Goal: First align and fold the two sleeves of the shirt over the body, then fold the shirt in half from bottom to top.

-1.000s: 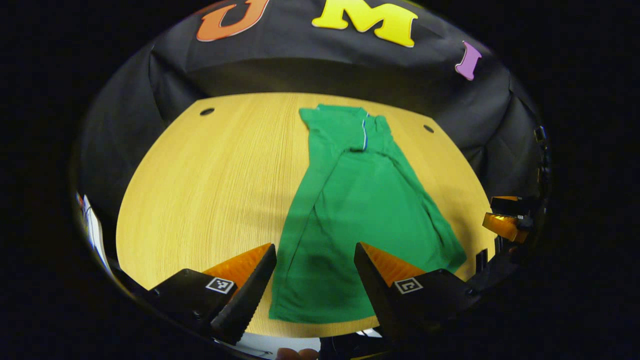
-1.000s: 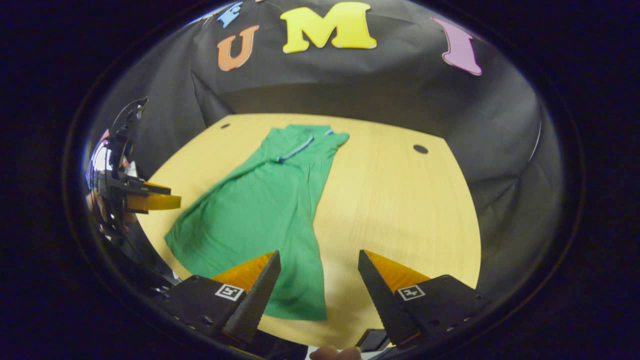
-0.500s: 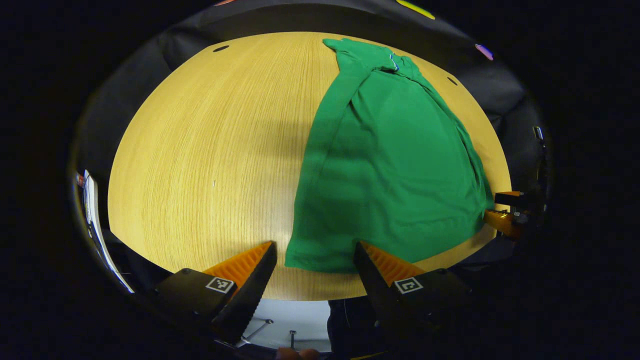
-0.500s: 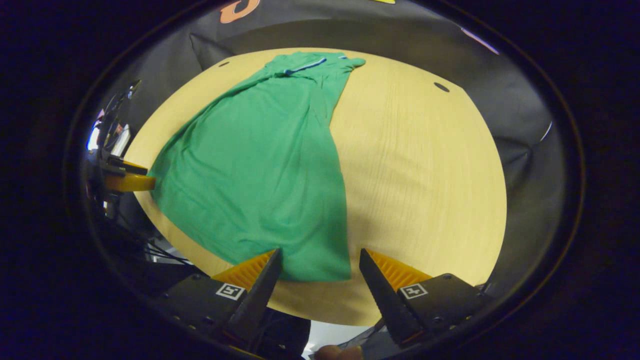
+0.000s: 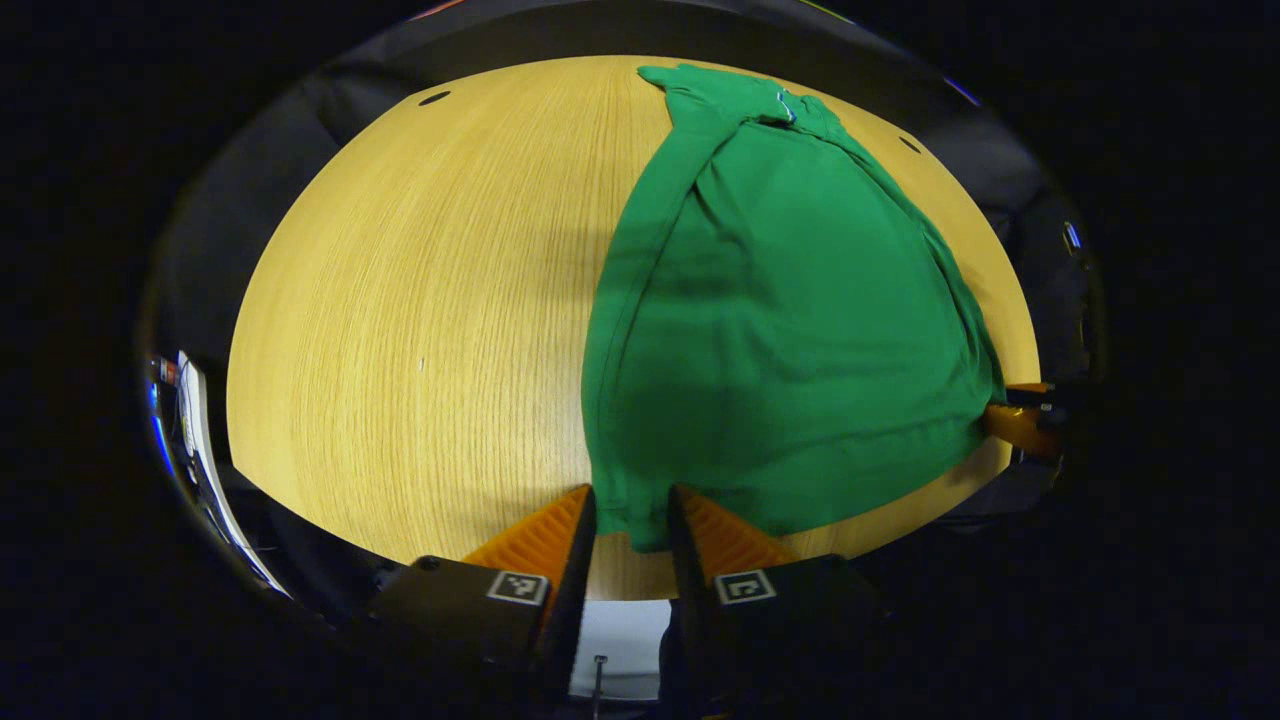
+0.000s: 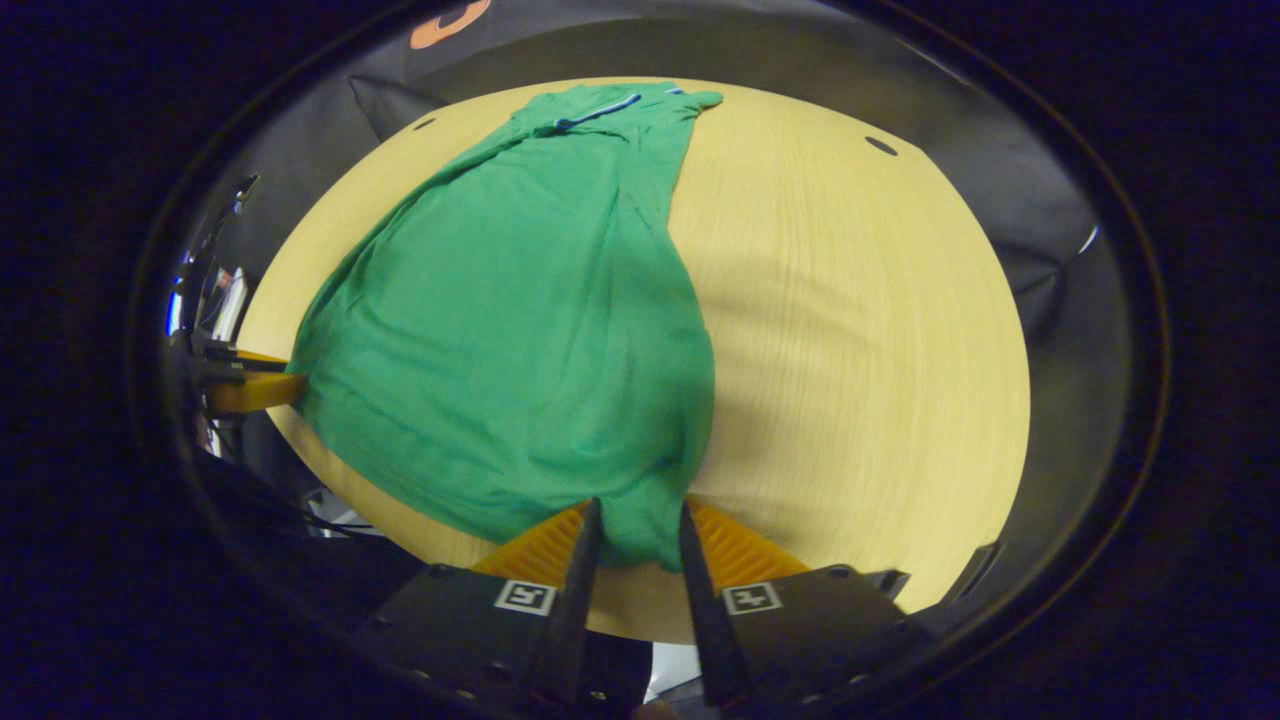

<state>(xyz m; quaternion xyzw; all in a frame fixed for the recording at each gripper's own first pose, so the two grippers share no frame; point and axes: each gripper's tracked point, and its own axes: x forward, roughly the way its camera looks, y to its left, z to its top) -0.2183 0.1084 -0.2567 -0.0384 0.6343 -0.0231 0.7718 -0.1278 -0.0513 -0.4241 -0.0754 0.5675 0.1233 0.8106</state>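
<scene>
A green shirt (image 5: 780,320) lies lengthwise on the round wooden table (image 5: 420,300), both sleeves folded over its body and its collar at the far end. My left gripper (image 5: 630,525) is shut on the shirt's near left hem corner. In the right gripper view the same shirt (image 6: 520,320) stretches away from me, and my right gripper (image 6: 635,530) is shut on the near right hem corner. The hem between the two corners bulges slightly off the table. Each view catches the other gripper (image 5: 1020,425) (image 6: 250,390) at the opposite hem corner.
The table's near edge (image 6: 800,610) runs just beyond the fingers, with floor below it. Two dark holes (image 5: 433,98) (image 6: 881,146) mark the tabletop's far side. Bare wood lies left of the shirt in the left gripper view and right of it in the right gripper view.
Both grippers dropped to the shirt's bottom hem and went from open to shut on its two corners. The hem now lifts and bunches a little.
</scene>
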